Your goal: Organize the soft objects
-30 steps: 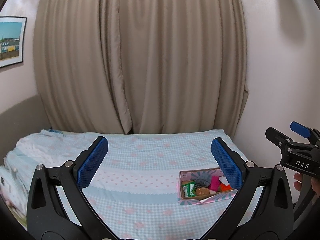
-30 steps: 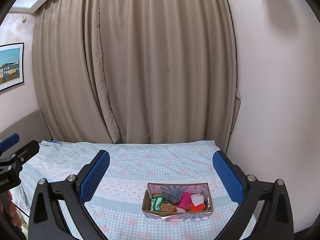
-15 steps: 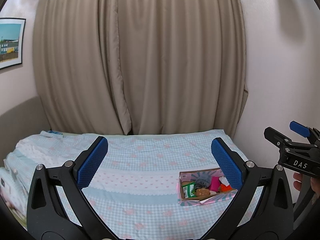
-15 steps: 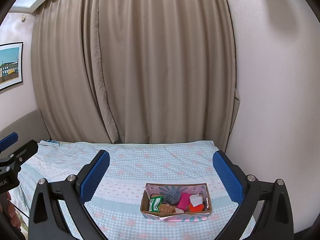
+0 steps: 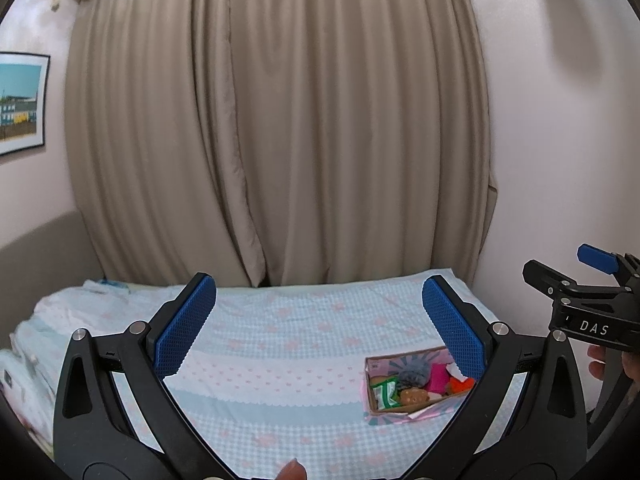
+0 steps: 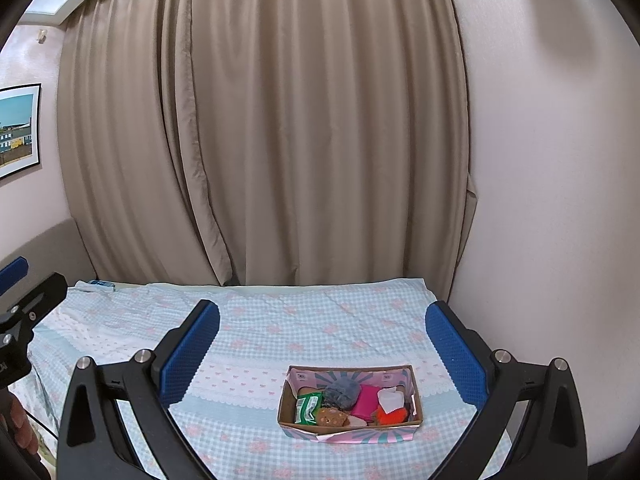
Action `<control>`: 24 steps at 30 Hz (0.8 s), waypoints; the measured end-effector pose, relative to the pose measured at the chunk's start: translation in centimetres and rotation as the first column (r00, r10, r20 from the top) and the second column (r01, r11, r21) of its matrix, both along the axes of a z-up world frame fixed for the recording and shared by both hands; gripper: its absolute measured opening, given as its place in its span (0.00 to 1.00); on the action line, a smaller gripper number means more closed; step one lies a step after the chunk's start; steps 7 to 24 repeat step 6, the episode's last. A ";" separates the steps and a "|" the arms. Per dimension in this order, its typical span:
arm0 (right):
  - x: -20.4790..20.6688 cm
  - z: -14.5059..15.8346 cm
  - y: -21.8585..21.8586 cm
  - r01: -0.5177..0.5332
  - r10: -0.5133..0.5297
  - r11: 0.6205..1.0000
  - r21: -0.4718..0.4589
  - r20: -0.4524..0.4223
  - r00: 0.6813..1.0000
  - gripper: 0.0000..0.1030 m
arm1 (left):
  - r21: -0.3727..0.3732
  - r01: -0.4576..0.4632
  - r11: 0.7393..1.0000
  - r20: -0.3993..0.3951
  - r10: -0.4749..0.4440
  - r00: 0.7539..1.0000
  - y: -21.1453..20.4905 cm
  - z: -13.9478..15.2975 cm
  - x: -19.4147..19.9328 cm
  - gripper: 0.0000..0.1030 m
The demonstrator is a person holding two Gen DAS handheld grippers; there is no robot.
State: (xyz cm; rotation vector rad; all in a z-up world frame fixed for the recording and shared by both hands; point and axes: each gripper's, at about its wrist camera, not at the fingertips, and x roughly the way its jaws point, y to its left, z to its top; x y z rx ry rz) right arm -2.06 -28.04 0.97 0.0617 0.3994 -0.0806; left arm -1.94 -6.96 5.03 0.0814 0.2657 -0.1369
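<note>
Two grippers hang above the bed, both with fingers spread wide and nothing between them.

Left wrist view: the left gripper looks down the bed, and the box lies low and to the right of its line, partly hidden behind the right-hand pad. The box's long axis runs across the view, tilted a little, near end lower. Inside it sit a green packet, a grey fuzzy lump, a pink piece, a brown toy and something orange and white. The right gripper shows at the right edge, a hand under it; from here its spread is hard to read.

Right wrist view: the right gripper has the box ahead and below, slightly right of centre between the pads, well apart from them. The long axis lies crosswise, parallel to the line from pad to pad. By my reckoning the right hand is the better placed: it needs mostly to go forward and down, while the left would have to swing right.

Checked blue bedding with pink flowers covers the bed; it looks soft and may give under a press. Beige curtains close the far end, a plain wall stands close on the right, and a framed picture hangs on the left.
</note>
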 end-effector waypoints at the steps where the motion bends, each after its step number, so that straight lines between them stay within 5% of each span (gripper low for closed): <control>1: 0.1 0.0 0.0 0.003 -0.003 1.000 -0.001 0.000 1.000 1.00 | 0.003 -0.003 1.000 0.004 0.003 1.000 0.0 0.0 0.0 1.00; 24: 0.5 0.1 0.2 0.009 -0.009 1.000 -0.004 -0.006 1.000 1.00 | -0.003 0.000 1.000 0.003 0.000 1.000 0.1 -0.3 1.0 1.00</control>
